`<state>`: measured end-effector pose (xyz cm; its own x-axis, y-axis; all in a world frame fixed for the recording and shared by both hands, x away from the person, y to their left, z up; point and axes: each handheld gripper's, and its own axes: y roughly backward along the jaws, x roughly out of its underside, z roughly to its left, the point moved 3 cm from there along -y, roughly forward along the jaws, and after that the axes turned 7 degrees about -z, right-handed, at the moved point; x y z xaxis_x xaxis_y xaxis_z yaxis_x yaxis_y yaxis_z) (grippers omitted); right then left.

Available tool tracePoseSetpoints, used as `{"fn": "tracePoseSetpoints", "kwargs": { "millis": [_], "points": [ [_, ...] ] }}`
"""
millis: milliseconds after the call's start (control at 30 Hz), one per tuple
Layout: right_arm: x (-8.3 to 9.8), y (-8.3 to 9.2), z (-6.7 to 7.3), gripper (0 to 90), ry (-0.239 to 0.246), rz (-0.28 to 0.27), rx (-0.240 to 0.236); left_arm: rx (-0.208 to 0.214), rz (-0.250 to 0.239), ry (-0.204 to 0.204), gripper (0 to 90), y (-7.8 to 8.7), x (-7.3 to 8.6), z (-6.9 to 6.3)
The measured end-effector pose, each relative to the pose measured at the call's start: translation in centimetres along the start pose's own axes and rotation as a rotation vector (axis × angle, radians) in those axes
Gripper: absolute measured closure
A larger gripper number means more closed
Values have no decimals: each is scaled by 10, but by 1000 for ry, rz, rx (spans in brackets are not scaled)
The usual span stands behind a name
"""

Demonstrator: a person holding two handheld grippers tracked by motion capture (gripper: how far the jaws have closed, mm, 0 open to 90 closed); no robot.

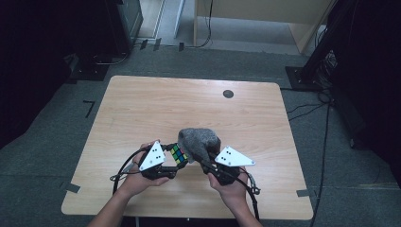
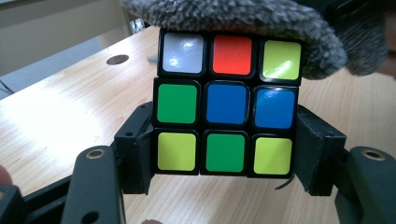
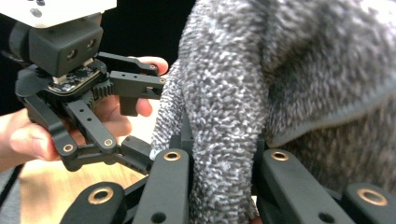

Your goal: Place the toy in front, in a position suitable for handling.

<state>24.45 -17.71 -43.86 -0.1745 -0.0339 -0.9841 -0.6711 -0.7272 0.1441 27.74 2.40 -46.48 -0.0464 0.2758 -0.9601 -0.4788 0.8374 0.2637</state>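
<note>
There is one table (image 1: 142, 104), made of light wood. On it, near the front edge, there are two grippers: the left gripper (image 1: 166, 158) and the right gripper (image 1: 212, 163), each one held by one hand, so two hands. There is one cube (image 1: 178, 154) with coloured stickers; the face seen in the left gripper view has nine squares. There is one grey cloth (image 1: 198, 141). Near the back edge is one round dark hole (image 1: 228, 93).
</note>
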Motion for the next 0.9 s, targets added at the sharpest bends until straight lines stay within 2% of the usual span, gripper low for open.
{"fn": "tracePoseSetpoints", "kwargs": {
  "millis": [67,133,200,300,367,467,500,533,600,667,733,800,833,900],
  "points": [
    [0,1,-5,790,-25,-7,-5,3,-14,-1,342,2,-1,0],
    [3,2,-12,790,-33,9,26,6,-22,4,342,3,-2,1],
    [4,2,-15,790,-48,14,36,6,-21,1,342,3,-2,1],
    [3,2,-12,789,-31,13,31,8,-12,-5,342,2,-1,1],
    [2,2,-8,789,-32,2,16,6,1,-24,342,-1,1,-2],
    [-2,1,2,787,7,-6,-9,15,19,-55,342,-4,2,-7],
    [-2,0,4,786,24,-2,-4,19,17,-53,342,-4,2,-8],
    [-2,0,2,786,21,-2,-3,30,4,-37,342,-3,2,-7],
    [1,2,-7,786,-11,-4,18,43,-21,-7,342,0,0,-4],
    [5,3,-17,787,-17,15,62,39,-38,13,342,3,-1,-1],
    [8,5,-24,787,-42,26,77,47,-58,43,342,5,-2,3],
    [7,5,-22,789,-49,21,63,39,-54,40,342,5,-2,4],
    [5,4,-18,786,-29,25,72,31,-40,33,342,4,0,5],
    [0,4,-10,783,-22,0,-2,29,-15,22,342,1,3,4]
  ]
}}
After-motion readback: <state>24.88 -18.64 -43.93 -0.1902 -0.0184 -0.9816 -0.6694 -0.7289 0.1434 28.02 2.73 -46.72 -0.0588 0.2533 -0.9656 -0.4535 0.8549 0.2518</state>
